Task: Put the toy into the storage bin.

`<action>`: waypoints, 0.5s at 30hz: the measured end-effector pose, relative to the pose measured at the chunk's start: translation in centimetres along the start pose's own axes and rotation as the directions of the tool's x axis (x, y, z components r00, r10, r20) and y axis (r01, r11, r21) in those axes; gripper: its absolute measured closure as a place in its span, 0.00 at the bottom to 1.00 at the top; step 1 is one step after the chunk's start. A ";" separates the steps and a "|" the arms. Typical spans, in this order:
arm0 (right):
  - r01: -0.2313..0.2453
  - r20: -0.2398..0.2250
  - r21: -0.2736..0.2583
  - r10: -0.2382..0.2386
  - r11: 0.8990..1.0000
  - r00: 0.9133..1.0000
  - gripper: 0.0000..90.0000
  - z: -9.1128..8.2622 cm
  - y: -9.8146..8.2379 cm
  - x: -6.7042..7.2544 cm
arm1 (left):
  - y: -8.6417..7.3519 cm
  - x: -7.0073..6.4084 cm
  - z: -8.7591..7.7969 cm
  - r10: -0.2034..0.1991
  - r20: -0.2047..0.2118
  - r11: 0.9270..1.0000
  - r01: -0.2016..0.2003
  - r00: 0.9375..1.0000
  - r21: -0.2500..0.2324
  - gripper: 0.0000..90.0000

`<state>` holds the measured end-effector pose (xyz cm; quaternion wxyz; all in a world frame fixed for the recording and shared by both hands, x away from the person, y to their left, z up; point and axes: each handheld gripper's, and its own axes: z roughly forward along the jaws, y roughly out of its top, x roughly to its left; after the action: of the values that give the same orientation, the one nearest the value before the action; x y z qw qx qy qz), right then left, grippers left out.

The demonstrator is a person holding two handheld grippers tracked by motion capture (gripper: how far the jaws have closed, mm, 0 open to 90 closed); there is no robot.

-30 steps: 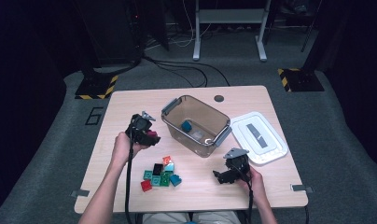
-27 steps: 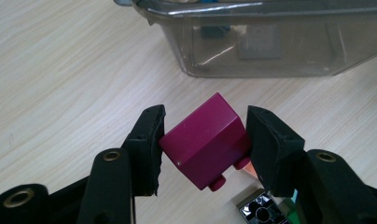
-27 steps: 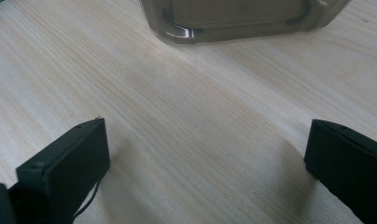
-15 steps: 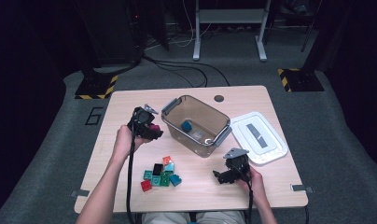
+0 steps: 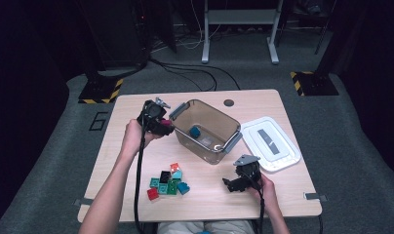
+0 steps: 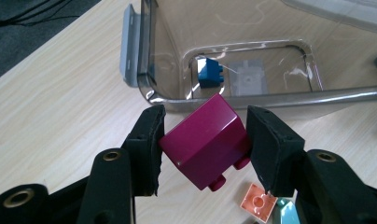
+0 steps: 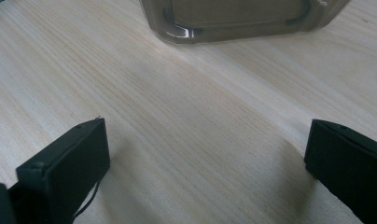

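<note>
The wooden table [image 5: 283,192] is carrying a clear bin [image 5: 205,130] near its centre, with a blue brick [image 6: 209,73] lying inside. The left gripper [image 6: 203,140] is clamping a magenta brick [image 6: 204,140] at the bin's 9 o'clock, just outside the rim. It looks light, rigid and glossy, so flat opposite faces are giving the surest hold. The right gripper [image 7: 205,158] is resting wide apart, holding nothing, at the bin's 5 o'clock.

A pale wooden counter [image 5: 136,146] carries a clear plastic bin [image 5: 219,148], a white rectangular lid [image 5: 283,156] and small coloured building bricks [image 5: 168,182].
</note>
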<state>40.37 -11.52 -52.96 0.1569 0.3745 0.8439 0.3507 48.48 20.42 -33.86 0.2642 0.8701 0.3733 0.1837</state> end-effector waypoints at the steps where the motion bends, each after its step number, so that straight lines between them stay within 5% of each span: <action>1: 0.003 0.000 -0.001 -0.003 1.000 1.000 0.00 0.0 0.0 0.0 | 0.3 0.0 0.1 0.007 -0.004 1.000 -0.007 1.000 0.001 0.54; 15: 0.004 0.001 0.000 -0.004 1.000 1.000 0.00 0.0 0.0 0.0 | 3.8 -1.2 2.5 0.045 0.024 0.999 -0.046 0.999 0.017 0.54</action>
<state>40.39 -11.55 -52.96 0.1581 0.3729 0.8445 0.3503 51.11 16.49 -33.73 0.2566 0.8829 0.3518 0.1759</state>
